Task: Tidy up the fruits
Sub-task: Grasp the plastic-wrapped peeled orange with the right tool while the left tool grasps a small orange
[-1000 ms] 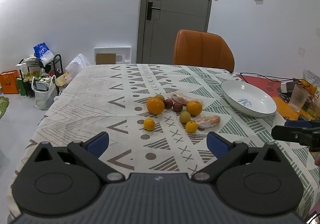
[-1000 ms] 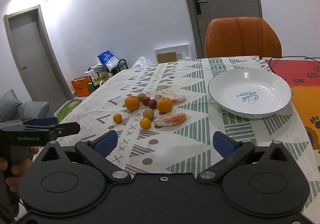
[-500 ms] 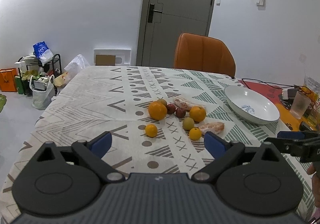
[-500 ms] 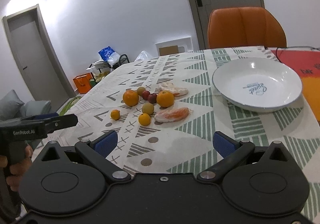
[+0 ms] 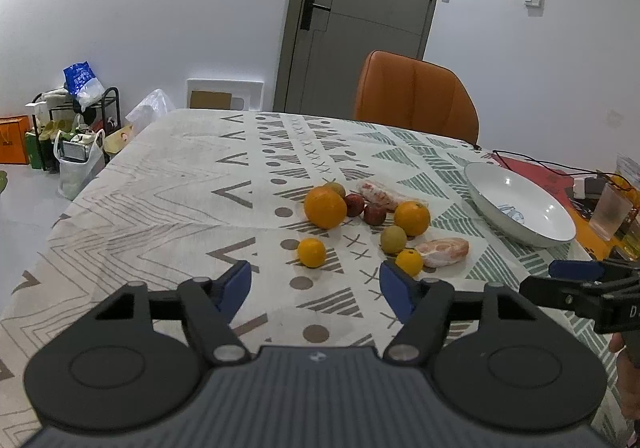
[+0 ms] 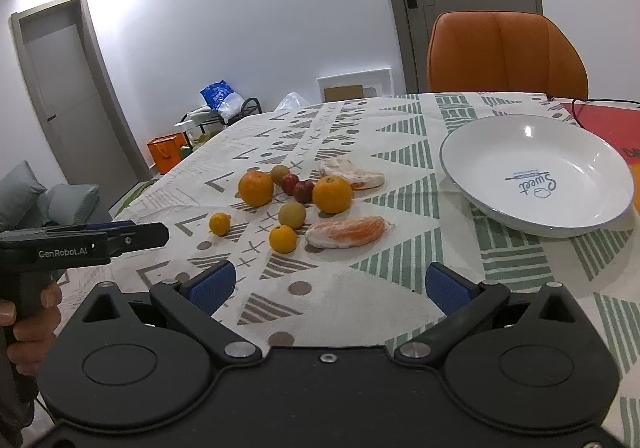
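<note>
A cluster of fruit lies mid-table: two big oranges [image 5: 325, 207] [image 5: 412, 217], two small oranges [image 5: 311, 252] [image 5: 409, 261], two dark red fruits [image 5: 374, 213], two greenish fruits [image 5: 393, 239] and two peeled citrus pieces [image 5: 442, 250]. The white bowl [image 6: 536, 174] stands empty to their right. My left gripper [image 5: 315, 286] hovers just short of the small orange, its jaws closing with nothing between them. My right gripper [image 6: 327, 284] is open and empty, near the peeled piece [image 6: 347, 231]. Each gripper shows at the edge of the other's view.
A patterned cloth [image 5: 168, 192] covers the table. An orange chair [image 5: 416, 96] stands at the far side. A cup [image 5: 610, 210], a cable and small items sit on a red mat at the far right. Bags and a rack [image 5: 76, 128] stand on the floor at left.
Both grippers have moved forward and down towards the fruit. The left gripper's fingers have come closer together. The fruit and bowl have not moved.
</note>
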Tool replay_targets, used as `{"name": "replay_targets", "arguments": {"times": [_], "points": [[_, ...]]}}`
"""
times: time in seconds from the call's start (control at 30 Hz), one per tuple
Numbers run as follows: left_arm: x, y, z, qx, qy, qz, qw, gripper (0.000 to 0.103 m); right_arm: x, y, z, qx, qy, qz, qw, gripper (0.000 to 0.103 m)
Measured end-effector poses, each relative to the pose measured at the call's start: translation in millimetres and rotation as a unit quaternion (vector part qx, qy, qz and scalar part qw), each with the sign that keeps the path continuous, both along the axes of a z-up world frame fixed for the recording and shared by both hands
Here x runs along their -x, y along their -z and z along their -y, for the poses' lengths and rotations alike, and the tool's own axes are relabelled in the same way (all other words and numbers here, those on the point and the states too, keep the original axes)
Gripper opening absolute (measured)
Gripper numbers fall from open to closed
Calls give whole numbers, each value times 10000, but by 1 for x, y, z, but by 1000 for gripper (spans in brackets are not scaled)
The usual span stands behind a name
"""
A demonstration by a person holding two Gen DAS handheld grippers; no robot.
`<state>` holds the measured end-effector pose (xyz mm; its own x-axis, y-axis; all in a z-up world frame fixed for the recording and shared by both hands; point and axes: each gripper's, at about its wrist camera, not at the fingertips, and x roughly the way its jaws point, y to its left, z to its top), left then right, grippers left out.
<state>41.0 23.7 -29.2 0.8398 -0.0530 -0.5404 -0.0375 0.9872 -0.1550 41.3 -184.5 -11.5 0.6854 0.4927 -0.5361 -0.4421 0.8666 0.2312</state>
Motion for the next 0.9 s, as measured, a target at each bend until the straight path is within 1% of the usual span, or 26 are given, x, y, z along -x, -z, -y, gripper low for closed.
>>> {"name": "replay_targets", "arguments": {"times": [0.1, 0.17, 0.33, 0.4, 0.47, 0.57, 0.83, 0.9], "points": [[-6, 4, -2, 34, -15, -52, 10000, 65, -5, 1, 1, 3, 46, 20, 10000, 102], [-10, 7, -3, 71, -20, -80, 9999, 62, -10, 2, 2, -28, 69, 9, 10000, 102], [-18, 7, -3, 123, -5, -114, 9999, 58, -19, 6, 2, -80, 60, -38, 9999, 89], [-22, 8, -4, 132, -19, -124, 9998, 57, -22, 7, 0, -84, 41, -49, 9999, 87], [-28, 9, -4, 180, -7, -161, 9997, 53, -25, 7, -1, -75, 22, -51, 10000, 87], [-36, 11, -3, 234, 12, -190, 9995, 51, -30, 9, -5, -40, -25, -50, 10000, 87], [-57, 21, -1, 258, 12, -323, 9991, 49, -46, 19, -13, 35, -58, -192, 9998, 87], [-61, 24, -1, 282, 8, -370, 9989, 47, -50, 21, -15, 78, -50, -205, 9997, 87]]}}
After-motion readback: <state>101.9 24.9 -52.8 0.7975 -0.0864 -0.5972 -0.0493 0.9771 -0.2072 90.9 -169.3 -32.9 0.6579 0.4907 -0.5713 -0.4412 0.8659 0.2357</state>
